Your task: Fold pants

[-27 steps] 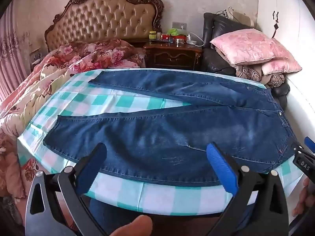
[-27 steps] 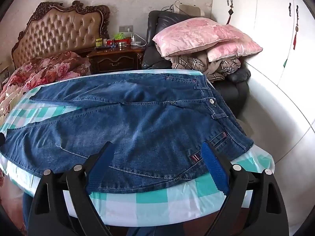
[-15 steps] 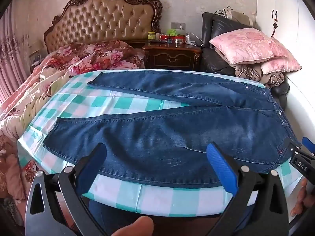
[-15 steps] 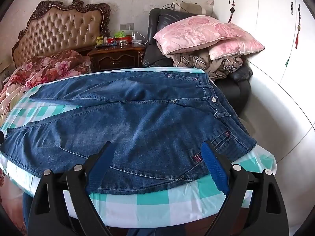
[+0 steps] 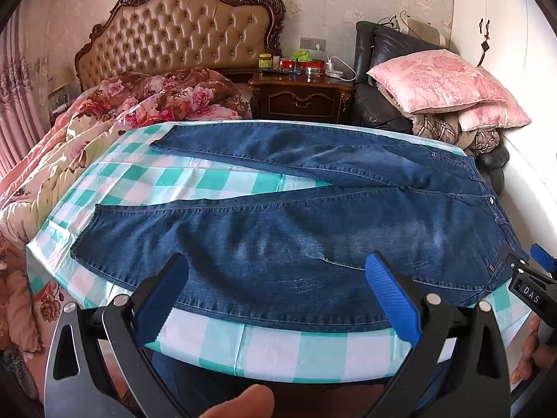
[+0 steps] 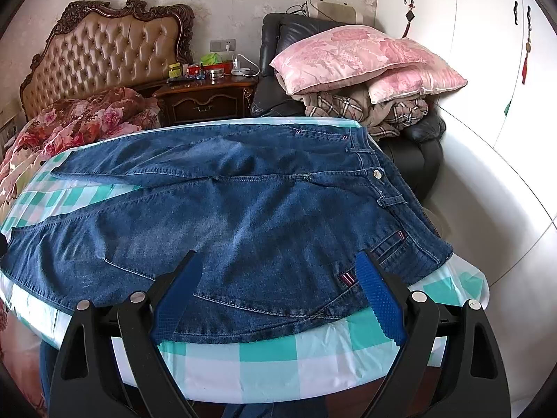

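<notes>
Dark blue jeans lie flat on a table with a green and white checked cloth, legs spread to the left, waistband to the right. They also show in the right wrist view. My left gripper is open and empty above the near leg's lower hem edge. My right gripper is open and empty above the near hip, close to the pocket with a striped tag. The right gripper also shows at the right edge of the left wrist view.
A bed with a floral quilt and tufted headboard stands left behind the table. A dark nightstand with small items is at the back. A black armchair piled with pink pillows is at the back right. White wardrobes line the right.
Both grippers have moved slightly forward and up over the near edge of the jeans. The jeans have not moved. Both stay open.
</notes>
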The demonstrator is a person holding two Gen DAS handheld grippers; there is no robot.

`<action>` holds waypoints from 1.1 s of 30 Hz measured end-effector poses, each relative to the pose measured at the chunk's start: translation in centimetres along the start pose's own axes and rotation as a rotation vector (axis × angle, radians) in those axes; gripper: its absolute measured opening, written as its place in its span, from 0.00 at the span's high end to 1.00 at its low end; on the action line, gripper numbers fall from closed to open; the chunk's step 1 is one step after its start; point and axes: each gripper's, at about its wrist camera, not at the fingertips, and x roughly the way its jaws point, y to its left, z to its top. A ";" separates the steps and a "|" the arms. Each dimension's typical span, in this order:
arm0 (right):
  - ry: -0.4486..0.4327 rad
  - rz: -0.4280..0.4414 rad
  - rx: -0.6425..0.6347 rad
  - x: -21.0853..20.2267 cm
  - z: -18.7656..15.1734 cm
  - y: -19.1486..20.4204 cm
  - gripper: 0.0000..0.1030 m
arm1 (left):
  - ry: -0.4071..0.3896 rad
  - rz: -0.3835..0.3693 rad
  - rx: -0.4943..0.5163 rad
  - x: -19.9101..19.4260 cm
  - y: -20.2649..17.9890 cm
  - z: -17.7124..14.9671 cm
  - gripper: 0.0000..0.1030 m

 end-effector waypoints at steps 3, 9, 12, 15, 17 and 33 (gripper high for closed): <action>-0.002 0.001 0.002 0.0 0.0 -0.1 0.16 | 0.001 -0.004 -0.003 0.0 0.1 0.0 0.01; -0.002 0.000 0.001 0.0 0.0 -0.1 0.16 | 0.001 -0.001 0.000 0.1 0.0 0.0 0.01; -0.002 0.000 0.002 0.0 0.0 -0.2 0.16 | 0.003 -0.002 0.000 0.1 0.0 0.0 0.01; -0.002 0.001 0.004 0.1 0.1 -0.3 0.16 | 0.002 -0.002 0.000 0.1 0.0 0.0 0.01; -0.003 0.000 0.002 0.1 0.1 -0.3 0.16 | 0.003 -0.004 -0.002 0.1 0.0 0.0 0.01; -0.004 0.002 0.001 0.1 -0.1 -0.3 0.16 | 0.005 -0.005 -0.004 0.1 0.1 0.0 0.01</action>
